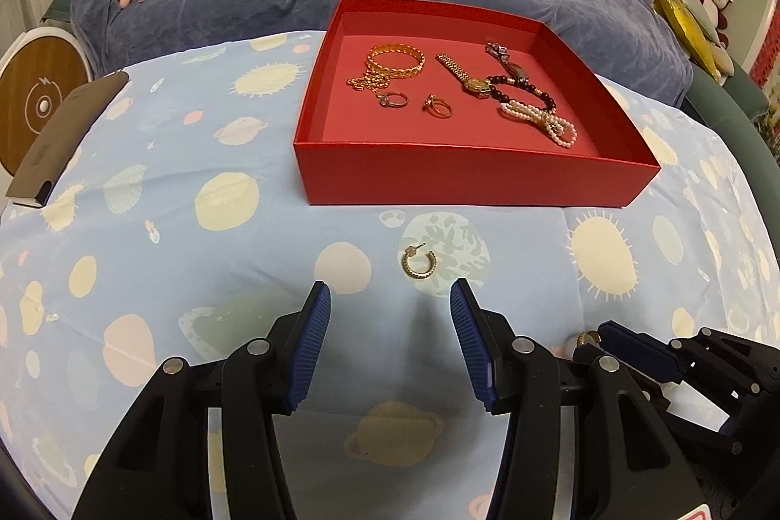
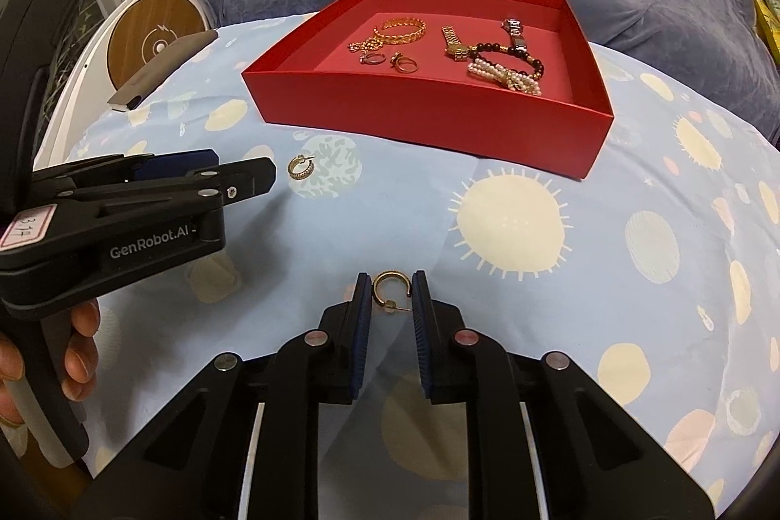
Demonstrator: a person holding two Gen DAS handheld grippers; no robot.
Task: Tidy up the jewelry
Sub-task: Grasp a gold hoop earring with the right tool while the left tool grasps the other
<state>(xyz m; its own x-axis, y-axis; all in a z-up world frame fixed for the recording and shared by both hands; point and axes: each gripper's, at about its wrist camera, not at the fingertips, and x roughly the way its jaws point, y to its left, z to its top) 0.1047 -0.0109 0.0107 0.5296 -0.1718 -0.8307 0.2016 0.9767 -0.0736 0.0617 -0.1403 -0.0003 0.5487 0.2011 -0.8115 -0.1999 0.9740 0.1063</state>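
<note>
1. Right gripper [image 2: 391, 291], black with blue ribbed pads: jaws narrowed around a small gold hoop earring with a post [image 2: 388, 289]. The pads flank the hoop on both sides; whether they are already pinching it I cannot tell. The earring lies at the very fingertips, on the pale blue planet-print cloth [image 2: 609, 276] that covers the counter.
2. Left gripper [image 1: 390, 300]: jaws spread wide, holding nothing. A second gold hoop earring, beaded along its rim [image 1: 419, 264], lies just ahead of the tips, slightly right of centre and not touched.
3. Pose: both tools are low over the cloth, pointing toward the box. The left one sits to the left of the right; a bare hand [image 2: 73, 349] wraps its handle.
4. Beyond them is the shallow red cardboard box [image 1: 468, 176], already holding a gold bangle [image 1: 395, 59], a gold chain, two rings, a gold watch [image 1: 463, 74], a dark bead bracelet and a pearl strand [image 1: 541, 123].
5. Step, as I judge it: picking up the last two loose pieces.
6. Next move calls for a firm pinch on the thin hoop, then a lift over the near wall.
</note>
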